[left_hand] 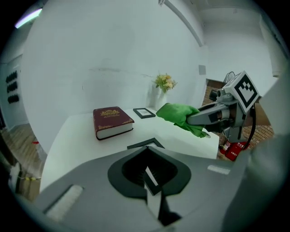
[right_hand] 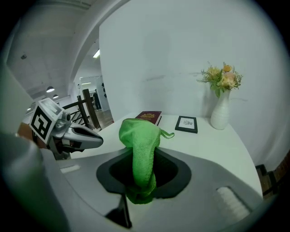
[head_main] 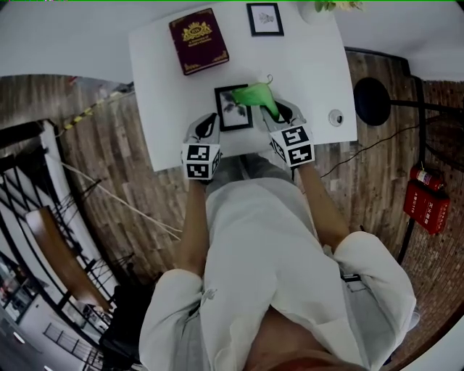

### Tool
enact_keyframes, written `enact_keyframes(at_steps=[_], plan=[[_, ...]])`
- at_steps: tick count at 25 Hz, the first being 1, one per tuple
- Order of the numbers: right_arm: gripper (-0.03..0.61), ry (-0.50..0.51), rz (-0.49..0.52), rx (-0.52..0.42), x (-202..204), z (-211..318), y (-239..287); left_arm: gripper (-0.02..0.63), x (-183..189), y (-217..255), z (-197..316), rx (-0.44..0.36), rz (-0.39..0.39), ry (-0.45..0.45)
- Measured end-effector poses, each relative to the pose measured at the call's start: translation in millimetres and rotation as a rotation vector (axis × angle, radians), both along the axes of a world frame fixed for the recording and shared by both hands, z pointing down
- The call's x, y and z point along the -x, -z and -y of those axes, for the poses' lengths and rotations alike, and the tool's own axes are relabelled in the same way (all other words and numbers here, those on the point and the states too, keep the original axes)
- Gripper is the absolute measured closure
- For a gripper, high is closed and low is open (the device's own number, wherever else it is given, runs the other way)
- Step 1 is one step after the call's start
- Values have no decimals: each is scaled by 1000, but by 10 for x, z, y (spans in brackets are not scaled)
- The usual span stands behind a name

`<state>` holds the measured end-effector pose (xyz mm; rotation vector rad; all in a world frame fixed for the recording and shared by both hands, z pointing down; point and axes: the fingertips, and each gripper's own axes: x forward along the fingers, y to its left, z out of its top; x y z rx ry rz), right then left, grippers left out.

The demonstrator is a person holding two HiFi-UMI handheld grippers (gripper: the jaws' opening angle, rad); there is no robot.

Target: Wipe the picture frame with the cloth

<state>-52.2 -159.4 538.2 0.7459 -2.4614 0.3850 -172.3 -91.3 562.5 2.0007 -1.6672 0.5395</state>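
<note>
Closest to cam: the person's white shirt (head_main: 275, 246), with both arms reaching over the white counter (head_main: 312, 65).
Left gripper (head_main: 211, 121): jaws looked pinched onto the near-left edge of the black rectangular picture frame (head_main: 233, 109), steadying it, far as I could tell.
Right gripper (head_main: 275, 109): clamped tight on the bright green terry cloth (head_main: 254, 94), which bunched out past the tips.
Key relation: the frame sat between the two grippers, long axis running away from the person. The cloth was over its far-right corner, but I couldn't tell if it touched.
Next move, my guess: sweep the cloth left and back toward the person.
Bystanders: maroon hardcover book (head_main: 198, 40) and a smaller black frame (head_main: 264, 19), both well apart at the back.
</note>
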Motion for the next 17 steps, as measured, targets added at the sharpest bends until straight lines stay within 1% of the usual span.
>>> enact_keyframes(at_steps=[7,11,17], plan=[[489,31,23,-7,19,119,29,594,-48,162,68,-35,27,32],[491,26,33,-2,40,137,19,594,-62,209,104,-39,30,31],[491,23,42,-14,163,246,71,594,16,261,265,-64,37,20]])
